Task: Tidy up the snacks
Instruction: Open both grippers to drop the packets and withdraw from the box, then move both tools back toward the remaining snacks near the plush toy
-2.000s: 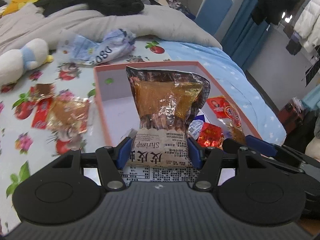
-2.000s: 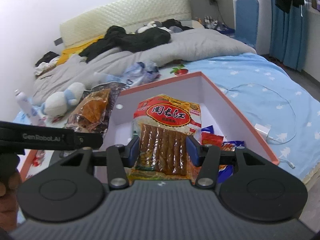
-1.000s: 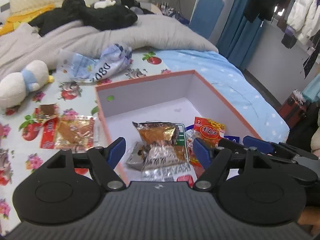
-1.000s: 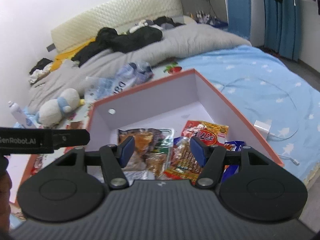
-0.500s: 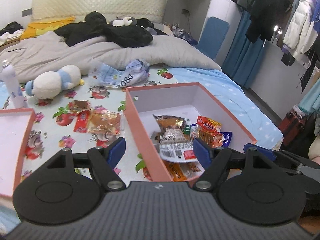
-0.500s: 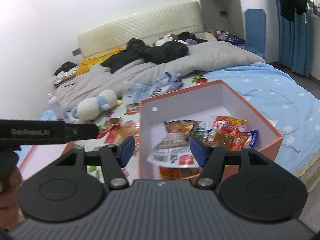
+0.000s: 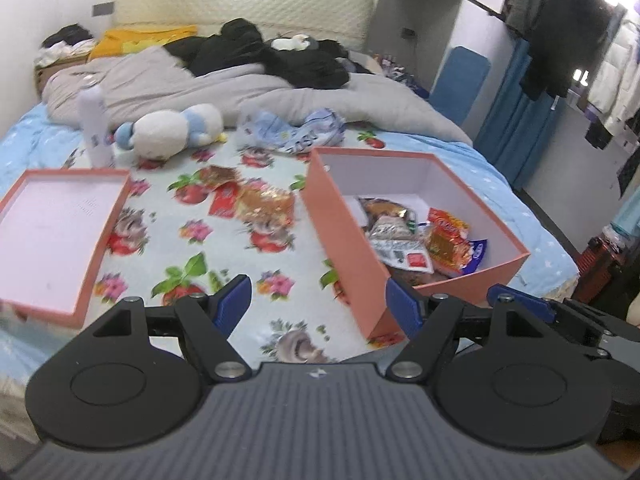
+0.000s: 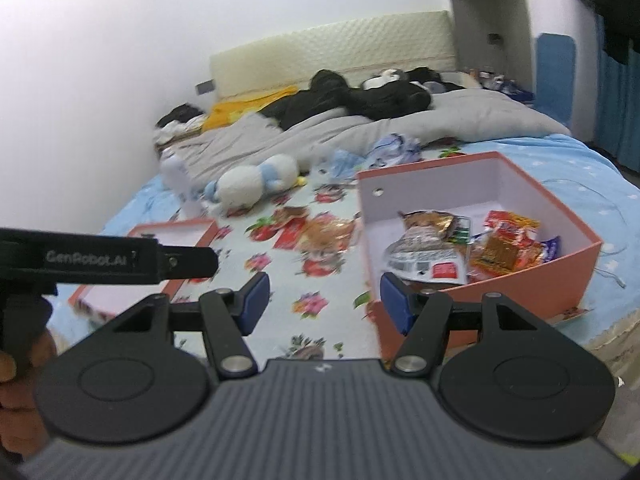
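From my left claw [image 7: 319, 304] I see both blue pads spread apart with nothing between them, only the flowered bedsheet [image 7: 240, 248] below. The salmon box [image 7: 344, 232] sits ahead and to the right of that claw, its near corner just beside the right pad. Inside it lie the snack packets [image 7: 416, 236]: a brown foil bag, a pale wrapper with a barcode, and a red and orange pack, all heaped toward the near side.

My right claw [image 8: 324, 300] is likewise parted and empty. Through its camera the same box [image 8: 516, 276] stands ahead to the right, its near corner close by the right pad, the packets [image 8: 452, 248] lying loose within.

A few loose snacks [image 7: 256, 200] lie on the sheet to the left of the box, well ahead of both claws and touching neither. Further left lies the box lid [image 7: 52, 232], inner side up. Behind them a white and blue plush toy [image 7: 180, 128] rests near a white bottle [image 7: 94, 120], with a grey duvet [image 7: 240, 92] beyond.
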Demonstrator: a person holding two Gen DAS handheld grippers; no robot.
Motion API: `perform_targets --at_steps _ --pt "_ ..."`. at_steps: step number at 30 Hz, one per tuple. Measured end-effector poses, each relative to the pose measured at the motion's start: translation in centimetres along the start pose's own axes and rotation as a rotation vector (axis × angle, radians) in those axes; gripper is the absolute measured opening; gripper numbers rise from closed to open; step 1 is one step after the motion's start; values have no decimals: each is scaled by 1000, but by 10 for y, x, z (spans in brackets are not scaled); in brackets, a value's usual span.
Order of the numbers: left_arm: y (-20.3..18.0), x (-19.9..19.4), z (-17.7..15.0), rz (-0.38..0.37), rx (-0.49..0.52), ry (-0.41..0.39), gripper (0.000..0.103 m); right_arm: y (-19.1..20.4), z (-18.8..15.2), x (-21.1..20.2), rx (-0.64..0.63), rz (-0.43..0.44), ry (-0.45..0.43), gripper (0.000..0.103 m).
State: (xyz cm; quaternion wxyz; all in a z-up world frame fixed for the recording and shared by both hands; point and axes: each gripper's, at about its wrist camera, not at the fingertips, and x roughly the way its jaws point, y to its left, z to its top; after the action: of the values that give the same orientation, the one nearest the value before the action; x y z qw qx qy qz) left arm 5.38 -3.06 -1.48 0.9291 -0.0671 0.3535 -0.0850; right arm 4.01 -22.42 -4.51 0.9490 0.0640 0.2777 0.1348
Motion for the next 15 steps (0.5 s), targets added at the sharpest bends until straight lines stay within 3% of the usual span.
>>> perform_targets --at_steps 6,15 --pt "20 0 -6 38 -39 16 78 10 -4 10 -3 39 24 64" --pt "42 21 10 58 -59 33 78 21 2 33 -21 48 36 64"
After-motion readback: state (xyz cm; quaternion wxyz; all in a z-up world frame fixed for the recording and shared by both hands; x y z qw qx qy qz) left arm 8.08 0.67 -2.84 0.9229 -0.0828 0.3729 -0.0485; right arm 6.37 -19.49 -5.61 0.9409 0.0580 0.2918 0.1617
